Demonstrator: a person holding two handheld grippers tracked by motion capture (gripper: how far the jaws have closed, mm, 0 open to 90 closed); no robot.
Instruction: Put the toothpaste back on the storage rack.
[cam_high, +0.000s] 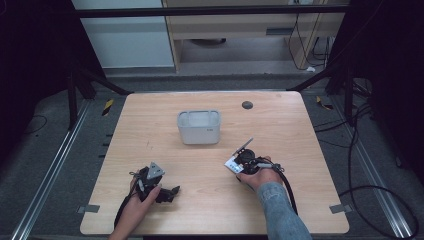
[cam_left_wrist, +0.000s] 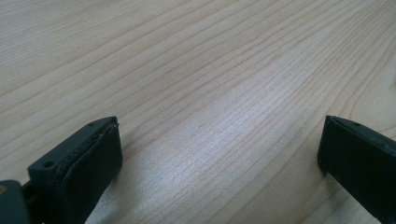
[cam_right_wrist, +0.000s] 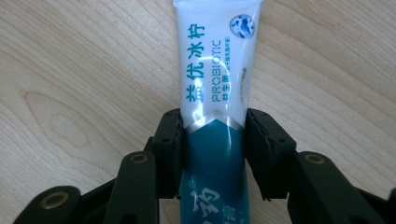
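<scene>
The toothpaste tube (cam_right_wrist: 215, 93) lies flat on the wooden table (cam_right_wrist: 70, 70), its teal lower half between the two black pads of the right gripper (cam_right_wrist: 213, 154) and its white printed half reaching out ahead of them. The pads sit against both sides of the tube — a narrow grip that looks closed on it, though the tube has not left the wood. So the pick-up seems only begun: grasp made, lift still to come. The likely goal, as a judgement, is the grey bin (cam_high: 198, 127), which stands well ahead of this gripper and to its left. The left gripper (cam_left_wrist: 219, 154) rests low over bare wood — jaws wide apart, nothing between them.
</scene>
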